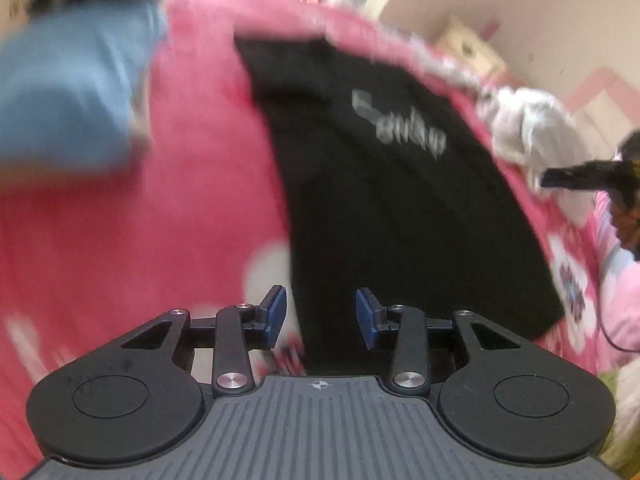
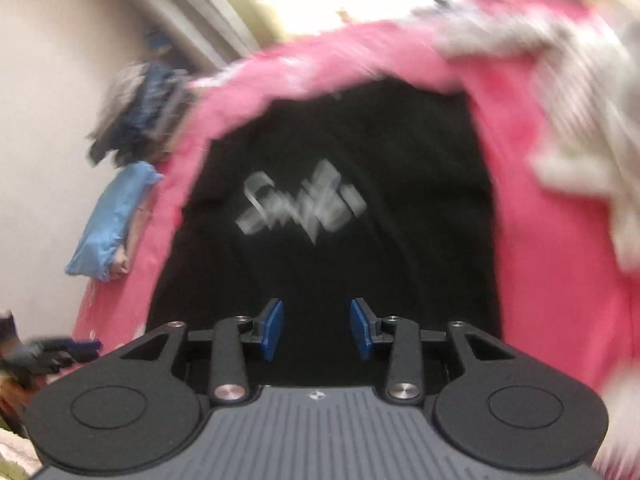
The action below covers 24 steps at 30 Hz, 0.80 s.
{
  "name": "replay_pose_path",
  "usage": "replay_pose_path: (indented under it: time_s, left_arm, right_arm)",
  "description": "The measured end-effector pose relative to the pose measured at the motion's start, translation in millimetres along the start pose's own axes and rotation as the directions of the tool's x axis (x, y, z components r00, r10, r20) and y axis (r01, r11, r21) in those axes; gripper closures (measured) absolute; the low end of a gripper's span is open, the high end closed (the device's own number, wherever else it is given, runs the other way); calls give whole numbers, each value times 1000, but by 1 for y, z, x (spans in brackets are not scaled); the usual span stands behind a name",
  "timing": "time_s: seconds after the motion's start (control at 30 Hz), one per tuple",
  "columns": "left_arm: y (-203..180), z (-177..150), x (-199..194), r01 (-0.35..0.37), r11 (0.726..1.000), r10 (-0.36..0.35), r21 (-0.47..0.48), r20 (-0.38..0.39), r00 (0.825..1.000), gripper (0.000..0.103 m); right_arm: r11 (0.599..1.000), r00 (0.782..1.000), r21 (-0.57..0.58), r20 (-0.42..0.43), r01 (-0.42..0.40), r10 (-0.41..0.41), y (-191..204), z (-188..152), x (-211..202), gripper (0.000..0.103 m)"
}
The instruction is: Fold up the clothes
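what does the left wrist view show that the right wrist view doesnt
Only the left wrist view: a person in pink at the right edge, and a large blue garment at upper left.

Only the right wrist view: a bare wall with blurred blue items along it.

Both: the black shirt with its pale print, lying on the pink cover, and open jaws with nothing between them.

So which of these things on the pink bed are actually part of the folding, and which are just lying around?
Part of the job:
- black T-shirt with grey lettering, spread flat
- left gripper, open, empty
- right gripper, open, empty

Just lying about:
- pink patterned bedspread underneath
- light blue folded cloth
- heap of whitish crumpled fabric
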<state>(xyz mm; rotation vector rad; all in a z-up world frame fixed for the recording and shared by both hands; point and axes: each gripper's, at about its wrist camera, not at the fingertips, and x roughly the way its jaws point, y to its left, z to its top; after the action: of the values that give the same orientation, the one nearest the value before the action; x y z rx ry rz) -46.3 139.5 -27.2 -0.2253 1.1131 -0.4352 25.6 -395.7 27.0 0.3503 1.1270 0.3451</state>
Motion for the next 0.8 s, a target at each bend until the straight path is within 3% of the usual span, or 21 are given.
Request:
replay_pose_path:
  time_s: [0.1, 0.23, 0.47, 0.6, 0.8]
  left_arm:
    - [-2, -18, 25, -4, 1000, 2, -28, -83, 997, 65]
    - [-8, -22, 36, -33, 999, 32, -12, -87, 996, 65]
    - [-13, -16, 48, -69, 997, 68, -46, -28, 997, 66]
    - [-10, -16, 47, -64, 992, 65, -106, 6, 998, 66]
    - [0, -15, 49, -40, 990, 42, -134, 10, 999, 66]
  right_arm:
    - [990, 997, 126, -31, 70, -66, -36, -47, -13, 61]
    - [954, 995, 286, -12, 95, -96, -75, -81, -28, 61]
    - [908, 998, 419, 52, 22, -48, -121, -78, -23, 61]
    - [907, 998, 421, 67, -13, -16, -129, -73, -10, 61]
    - [918, 1000, 396, -14, -8, 14, -131, -81, 10, 62]
